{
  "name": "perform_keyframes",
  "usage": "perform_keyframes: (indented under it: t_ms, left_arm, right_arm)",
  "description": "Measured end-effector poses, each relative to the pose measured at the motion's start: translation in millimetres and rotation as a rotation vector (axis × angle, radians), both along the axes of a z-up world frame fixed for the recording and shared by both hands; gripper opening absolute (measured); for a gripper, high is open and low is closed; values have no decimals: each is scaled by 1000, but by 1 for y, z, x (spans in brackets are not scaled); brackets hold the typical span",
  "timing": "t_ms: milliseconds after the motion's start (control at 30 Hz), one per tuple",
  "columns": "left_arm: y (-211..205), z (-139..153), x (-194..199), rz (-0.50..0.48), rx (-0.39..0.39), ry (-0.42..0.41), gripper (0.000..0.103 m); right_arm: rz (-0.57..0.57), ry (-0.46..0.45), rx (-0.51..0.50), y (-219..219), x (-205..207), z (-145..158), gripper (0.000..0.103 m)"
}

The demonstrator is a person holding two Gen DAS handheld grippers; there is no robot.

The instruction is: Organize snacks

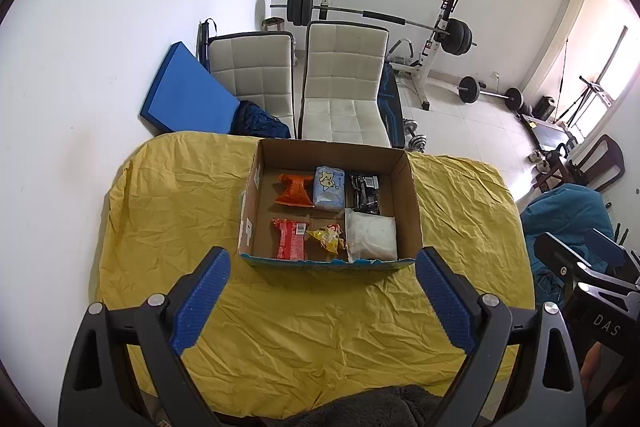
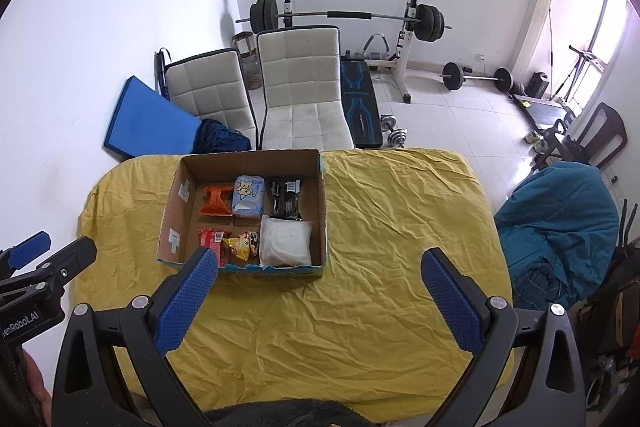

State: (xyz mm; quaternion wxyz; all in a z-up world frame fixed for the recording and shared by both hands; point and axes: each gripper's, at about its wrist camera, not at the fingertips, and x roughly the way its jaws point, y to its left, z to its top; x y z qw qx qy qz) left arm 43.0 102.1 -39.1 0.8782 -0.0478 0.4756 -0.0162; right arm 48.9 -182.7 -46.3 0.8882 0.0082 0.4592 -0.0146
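Both fingers pairs are spread and empty; six snacks lie sorted inside the box (image 1: 412,211), so nothing needs holding.

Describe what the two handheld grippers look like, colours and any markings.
Both the left gripper and the right gripper have matte black frames with silver round bolts and blue, dimpled rubber finger pads. White lettering shows on each body: "DAS" in the left wrist view, "enRobot.AI" in the right wrist view.

The open-topped brown cardboard box (image 1: 408,195) holds 6 packets; bare wrinkled yellow tablecloth (image 1: 312,327) lies free before and beside its 4 upright walls.
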Motion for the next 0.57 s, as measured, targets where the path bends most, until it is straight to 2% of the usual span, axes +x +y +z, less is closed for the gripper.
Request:
perform_keyframes:
  t_ms: [567]
  left_arm:
    - [-6,3,5,-18,11,-11,95]
  right_arm:
    - [-19,5,18,-5,0,3,103]
